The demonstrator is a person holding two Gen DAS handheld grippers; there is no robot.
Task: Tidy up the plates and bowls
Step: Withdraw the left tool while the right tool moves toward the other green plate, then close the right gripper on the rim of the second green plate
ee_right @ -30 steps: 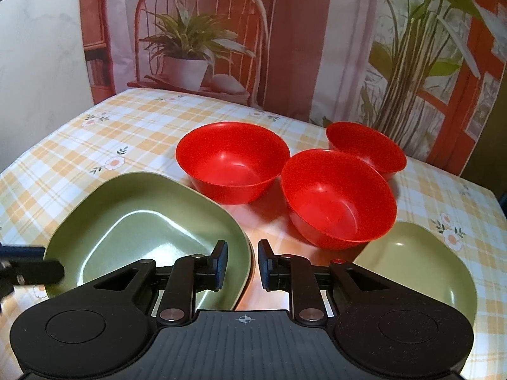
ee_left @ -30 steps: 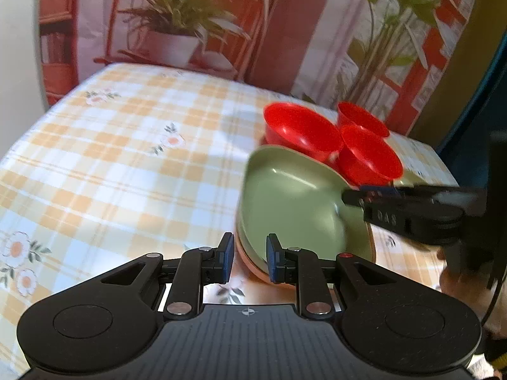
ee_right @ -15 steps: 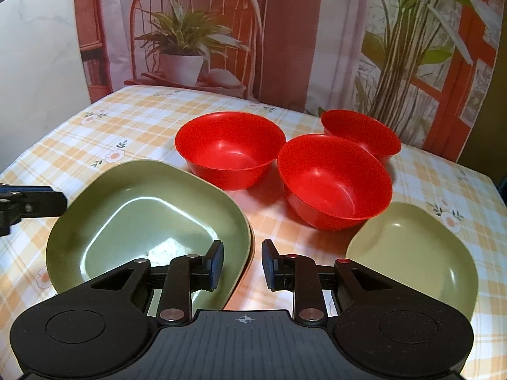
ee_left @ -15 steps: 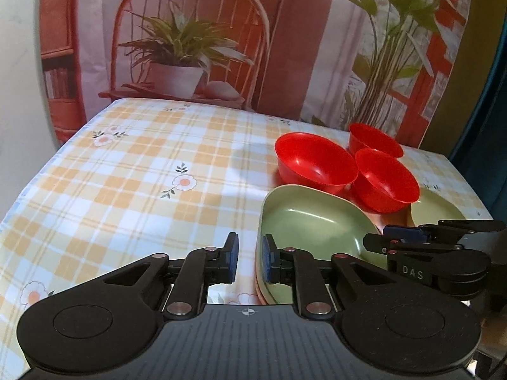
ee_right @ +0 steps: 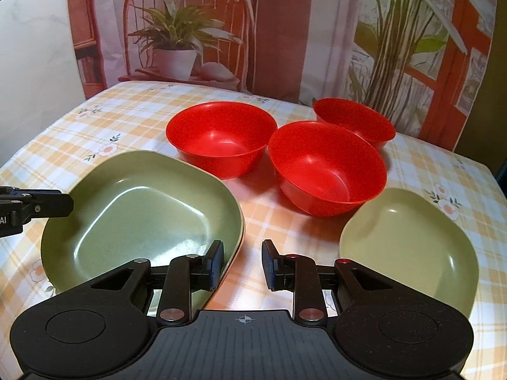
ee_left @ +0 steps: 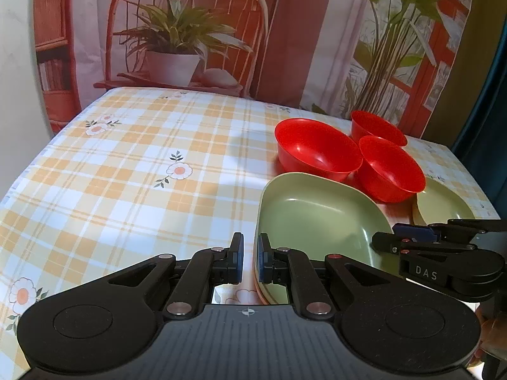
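Note:
A large green plate (ee_right: 142, 215) lies on an orange plate (ee_right: 242, 231) at the table's near left. A smaller green plate (ee_right: 408, 247) lies at the near right. Three red bowls (ee_right: 221, 139) (ee_right: 326, 171) (ee_right: 355, 120) stand behind them. My left gripper (ee_left: 250, 258) is shut on nothing, by the left rim of the large green plate (ee_left: 317, 221). My right gripper (ee_right: 243, 264) is open; its left finger hangs over that plate's right rim, with only tablecloth between the pads.
The checked tablecloth (ee_left: 126, 174) with flower prints stretches bare to the left and back. A backdrop with a printed chair and plants (ee_left: 177, 38) hangs behind the far edge. The table's right edge (ee_right: 494, 183) lies close behind the small plate.
My left gripper's jaws have closed to a narrow slit, and the plate stack now sits further off to their right. The right jaws have widened a little. The dishes have not moved.

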